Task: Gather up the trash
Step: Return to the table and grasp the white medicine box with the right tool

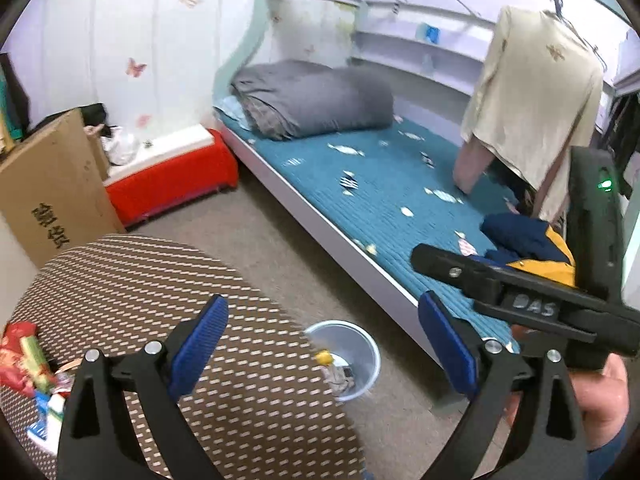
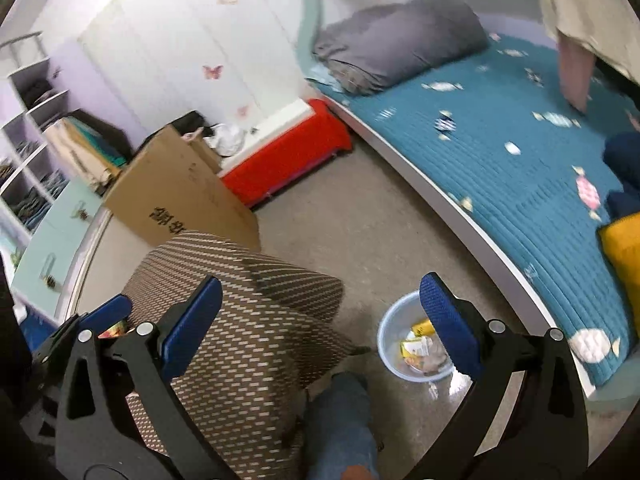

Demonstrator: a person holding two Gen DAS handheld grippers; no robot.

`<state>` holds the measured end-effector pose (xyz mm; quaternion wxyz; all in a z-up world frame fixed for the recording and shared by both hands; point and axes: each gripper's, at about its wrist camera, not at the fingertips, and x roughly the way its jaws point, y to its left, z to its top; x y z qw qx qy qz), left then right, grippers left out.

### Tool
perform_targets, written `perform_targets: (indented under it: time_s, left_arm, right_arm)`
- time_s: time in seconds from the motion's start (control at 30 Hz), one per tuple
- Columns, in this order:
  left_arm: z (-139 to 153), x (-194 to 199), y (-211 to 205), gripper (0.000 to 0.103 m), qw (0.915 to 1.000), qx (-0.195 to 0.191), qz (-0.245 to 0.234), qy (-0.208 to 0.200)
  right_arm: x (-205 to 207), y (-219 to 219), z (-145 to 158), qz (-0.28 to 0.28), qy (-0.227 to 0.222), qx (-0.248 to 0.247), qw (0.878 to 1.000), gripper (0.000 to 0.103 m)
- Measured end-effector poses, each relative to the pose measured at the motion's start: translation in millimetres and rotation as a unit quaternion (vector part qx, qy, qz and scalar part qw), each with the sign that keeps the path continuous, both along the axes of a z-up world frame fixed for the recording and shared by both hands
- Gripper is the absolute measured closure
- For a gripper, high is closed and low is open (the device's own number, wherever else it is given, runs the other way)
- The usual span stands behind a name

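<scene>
- The left gripper [image 1: 322, 344] has black plastic arms, ribbed blue pads and silver pivot screws.
- The right gripper [image 2: 320, 326] has the same build; raised letters mark its black body.
- The person wears blue jeans [image 2: 340, 424], torn at the knee.

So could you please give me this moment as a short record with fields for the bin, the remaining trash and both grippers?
bin: pale blue bin on the floor beside the bed, wrappers inside
remaining trash: wrappers on the patterned table
left gripper: open, empty
right gripper: open, empty
</scene>
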<state>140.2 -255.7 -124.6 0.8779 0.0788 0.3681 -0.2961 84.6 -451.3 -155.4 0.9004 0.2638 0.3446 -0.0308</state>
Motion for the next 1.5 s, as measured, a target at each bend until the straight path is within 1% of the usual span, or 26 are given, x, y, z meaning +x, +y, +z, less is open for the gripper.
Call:
perform_targets:
  time_s: [0.2,0.3,0.4,0.5,0.63,0.8,0.9,1.03,1.17,1.27,1.37,1.43,1.47,1.5]
  left_arm:
    - [10,-1,58,0.009,0.9983,-0.009,0.055,-0.018]
    - [12,-3,95,0.009,0.9958,-0.014,0.088,-0.024]
    - [11,-4,134,0.009,0.9923,-0.017,0.120,-0.024]
    - [4,-5,166,0.008,0.9881,-0.016,0.152,-0.020]
    - [-9,-9,213,0.008,0.9808,-0.020,0.194,-0.006]
    - [-26,-13,269,0.008,0.9686,-0.023,0.247,0.008]
    - [-33,-16,295,0.008,0.9625,-0.026,0.270,0.014]
    - [-43,-21,322,0.008,0.9551,-0.021,0.295,0.019]
    - [-58,-29,347,0.008,0.9473,-0.017,0.318,0.032]
    - [-70,-35,359,0.008,0.9411,-0.015,0.335,0.045]
    - [-80,-40,372,0.008,0.9358,-0.021,0.347,0.060]
    - [-85,-44,376,0.008,0.9338,-0.021,0.351,0.066]
    - [-87,-45,378,0.008,0.9327,-0.020,0.354,0.068]
    - [-89,-46,379,0.008,0.9322,-0.020,0.354,0.070]
  right_arm:
    - [3,50,29,0.050,-0.029,-0.031,0.998,0.006]
    - [6,82,42,0.088,-0.043,-0.041,0.994,0.006]
    - [10,110,47,0.123,-0.047,-0.051,0.990,0.006]
    - [14,145,47,0.170,-0.051,-0.060,0.982,0.006]
    - [21,196,40,0.238,-0.047,-0.079,0.967,0.006]
    - [30,240,28,0.288,-0.032,-0.088,0.953,0.006]
    - [36,263,19,0.313,-0.020,-0.092,0.945,0.006]
    - [44,295,3,0.349,-0.004,-0.098,0.932,0.006]
    - [52,318,-12,0.376,0.013,-0.111,0.920,0.006]
    - [57,336,-25,0.403,0.024,-0.117,0.907,0.006]
    - [62,353,-37,0.430,0.030,-0.126,0.894,0.007]
    - [66,359,-44,0.438,0.037,-0.131,0.889,0.018]
    - [69,361,-49,0.438,0.046,-0.132,0.888,0.028]
    - [73,361,-53,0.441,0.053,-0.124,0.887,0.034]
